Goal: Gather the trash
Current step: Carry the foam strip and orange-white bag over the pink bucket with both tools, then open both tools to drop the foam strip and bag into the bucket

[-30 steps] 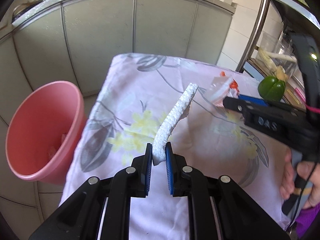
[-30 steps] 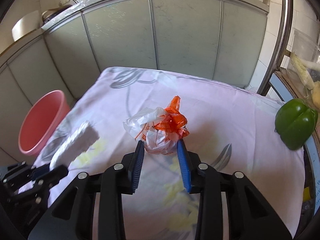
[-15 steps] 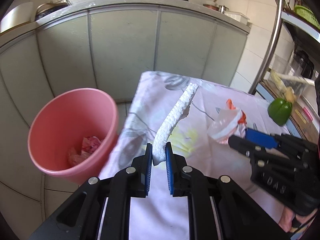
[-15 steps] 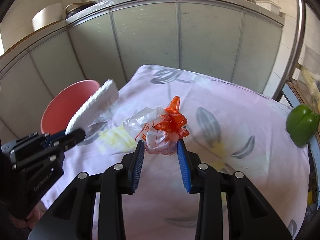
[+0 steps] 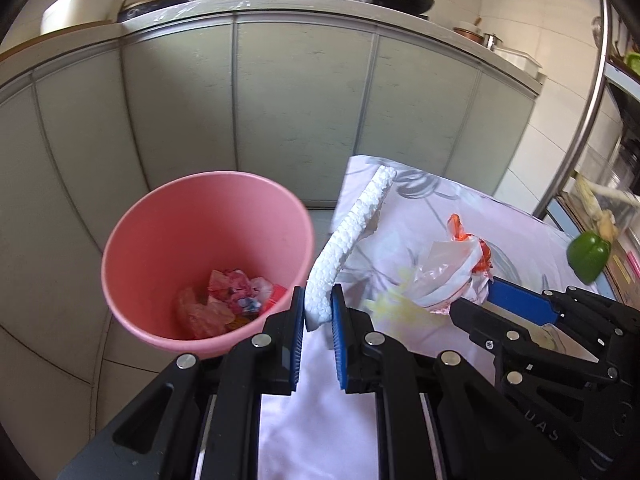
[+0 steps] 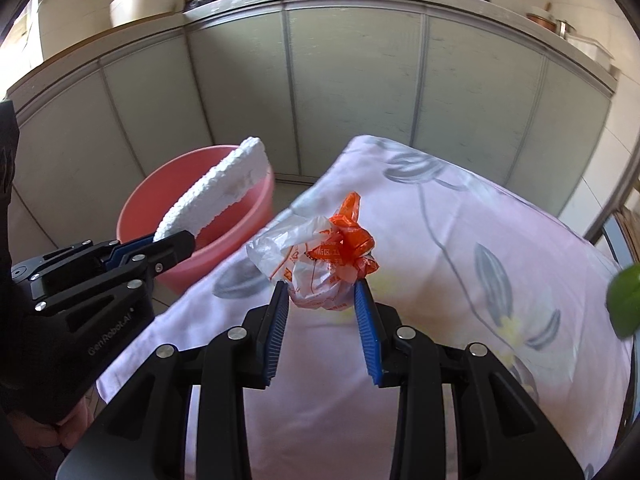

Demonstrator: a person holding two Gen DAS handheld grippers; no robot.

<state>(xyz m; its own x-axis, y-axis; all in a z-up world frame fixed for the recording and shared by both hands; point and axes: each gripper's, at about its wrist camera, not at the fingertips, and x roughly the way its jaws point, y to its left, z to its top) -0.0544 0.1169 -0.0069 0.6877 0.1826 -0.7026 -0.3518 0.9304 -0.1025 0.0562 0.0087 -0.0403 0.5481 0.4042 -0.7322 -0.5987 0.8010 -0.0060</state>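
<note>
My left gripper (image 5: 316,310) is shut on a long white foam strip (image 5: 352,232) and holds it in the air at the table's left edge, next to the pink bin (image 5: 168,216). The strip (image 6: 216,196) sticks out over the bin (image 6: 256,204) in the right wrist view. My right gripper (image 6: 322,300) is shut on a crumpled white and orange plastic bag (image 6: 320,256) held above the table; the bag also shows in the left wrist view (image 5: 452,272).
The pink bin stands on the floor left of the table and holds several crumpled wrappers (image 5: 236,296). The table has a floral cloth (image 6: 480,248). A green pepper (image 5: 588,256) lies at its right edge. Kitchen cabinets (image 5: 304,112) stand behind.
Both grippers have moved left toward the pink bin with their loads. The foam strip has gone from over the table's middle to its left edge beside the bin.
</note>
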